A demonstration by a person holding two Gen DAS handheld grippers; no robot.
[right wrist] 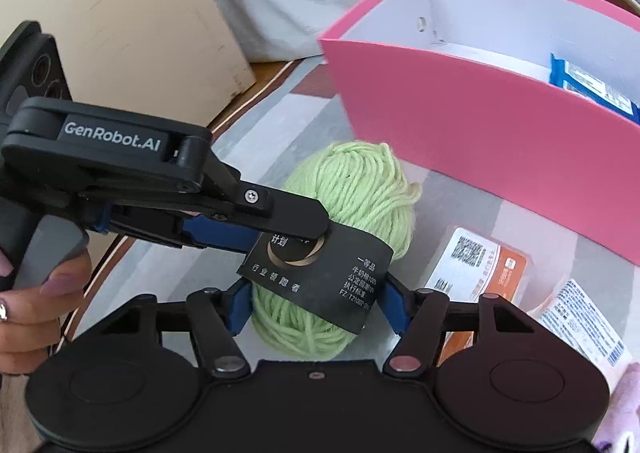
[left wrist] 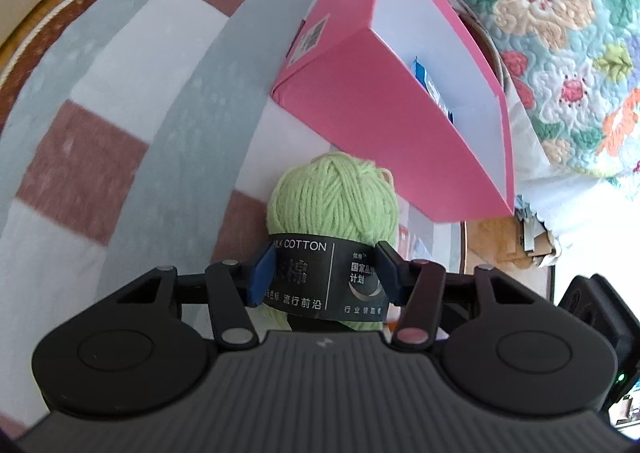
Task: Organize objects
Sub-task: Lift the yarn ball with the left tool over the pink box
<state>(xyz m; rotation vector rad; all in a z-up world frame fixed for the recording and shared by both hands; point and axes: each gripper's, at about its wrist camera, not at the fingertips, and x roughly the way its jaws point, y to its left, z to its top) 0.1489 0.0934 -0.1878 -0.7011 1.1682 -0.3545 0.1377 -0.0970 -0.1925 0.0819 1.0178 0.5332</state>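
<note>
1. Your green yarn ball (right wrist: 352, 213) sits on the striped cloth (left wrist: 120, 101), pink box (right wrist: 480, 141) at two o'clock.
2. It looks soft, light and squashy; take hold at its black paper band (right wrist: 320, 273).
3. Left gripper (left wrist: 324, 273) is clamped on that band.
4. Right gripper (right wrist: 316, 305) straddles it half-wide; whether its pads touch, I can't tell.

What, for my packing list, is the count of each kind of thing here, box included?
yarn ball: 1
box: 1
packets: 3 (blue packet in the box, orange packet, white packet)
Total: 5
</note>
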